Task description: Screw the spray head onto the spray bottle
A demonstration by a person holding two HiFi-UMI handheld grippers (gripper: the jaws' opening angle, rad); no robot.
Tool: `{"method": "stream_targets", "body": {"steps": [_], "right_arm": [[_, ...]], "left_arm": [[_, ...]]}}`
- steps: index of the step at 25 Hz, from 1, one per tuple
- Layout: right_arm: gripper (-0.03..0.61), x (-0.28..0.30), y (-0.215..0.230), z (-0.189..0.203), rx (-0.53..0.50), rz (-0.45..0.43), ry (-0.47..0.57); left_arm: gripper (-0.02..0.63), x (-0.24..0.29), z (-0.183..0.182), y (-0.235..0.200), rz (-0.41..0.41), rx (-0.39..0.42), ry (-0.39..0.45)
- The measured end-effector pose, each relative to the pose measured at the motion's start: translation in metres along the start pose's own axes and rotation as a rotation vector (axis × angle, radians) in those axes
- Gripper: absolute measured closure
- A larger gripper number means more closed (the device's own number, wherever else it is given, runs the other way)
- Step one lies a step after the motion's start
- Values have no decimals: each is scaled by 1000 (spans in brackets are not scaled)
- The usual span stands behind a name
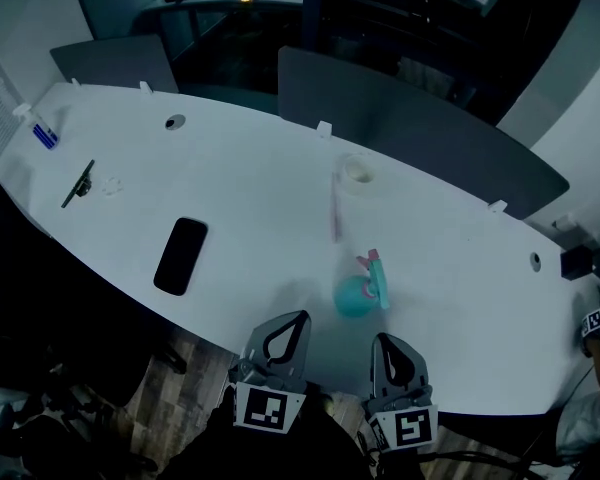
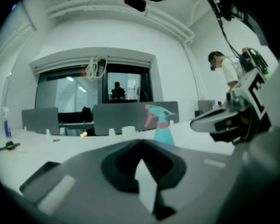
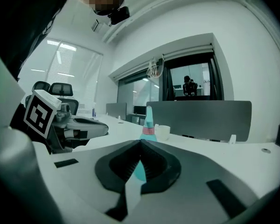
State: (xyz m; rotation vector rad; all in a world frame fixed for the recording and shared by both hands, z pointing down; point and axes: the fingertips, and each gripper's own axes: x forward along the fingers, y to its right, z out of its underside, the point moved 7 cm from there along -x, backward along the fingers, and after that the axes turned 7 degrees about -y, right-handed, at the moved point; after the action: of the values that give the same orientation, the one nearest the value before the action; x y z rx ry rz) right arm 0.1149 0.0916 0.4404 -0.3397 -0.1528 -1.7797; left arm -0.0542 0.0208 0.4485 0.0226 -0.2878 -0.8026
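A teal spray bottle [image 1: 354, 296] stands on the white table [image 1: 230, 198], with a teal and pink spray head [image 1: 374, 268] sitting on its pink collar. In the left gripper view the bottle [image 2: 162, 126] stands ahead and slightly right of the jaws; in the right gripper view the bottle [image 3: 148, 125] rises just behind the jaw tips. My left gripper [image 1: 292, 318] hangs near the table's front edge, left of the bottle, jaws shut with nothing between them. My right gripper [image 1: 382, 338] sits just in front of the bottle, also shut and empty.
A black phone [image 1: 181, 255] lies at the left. A white cup [image 1: 358, 171] and a thin pink stick [image 1: 333, 213] lie behind the bottle. A black tool [image 1: 78, 184] and a small blue bottle [image 1: 42, 133] sit far left. Grey dividers [image 1: 410, 133] line the far edge.
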Motion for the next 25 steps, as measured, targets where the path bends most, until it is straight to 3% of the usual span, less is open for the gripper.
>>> {"method": "stream_targets", "body": {"steps": [4,6,8,11,16,20,25], "right_arm": [[575,-29,-1,2,-29,8,37],[575,-53,-3,7,-37,14,64],[574,-84,-5,14,-27,24,87],[575,-133,-8,28,-11,36,118],[575,-204,-25,52,34,-9,134],[575,-235,-44,47,13,-58,179],[575,-256,-65,39,-19,-74,225]], "left_arm": [[611,-20,1,23,-43,-59,-10],[611,-36,-1,42,-70,-37,-8],[611,-59,-4,65,-116,-34,3],[611,-100,-5,104,-197,-91,15],[611,-170,-6,168,-287,-40,22],[611,-219,-10,189,-335,-10,-8],[611,-248,-20,195,-382,-54,61]]}}
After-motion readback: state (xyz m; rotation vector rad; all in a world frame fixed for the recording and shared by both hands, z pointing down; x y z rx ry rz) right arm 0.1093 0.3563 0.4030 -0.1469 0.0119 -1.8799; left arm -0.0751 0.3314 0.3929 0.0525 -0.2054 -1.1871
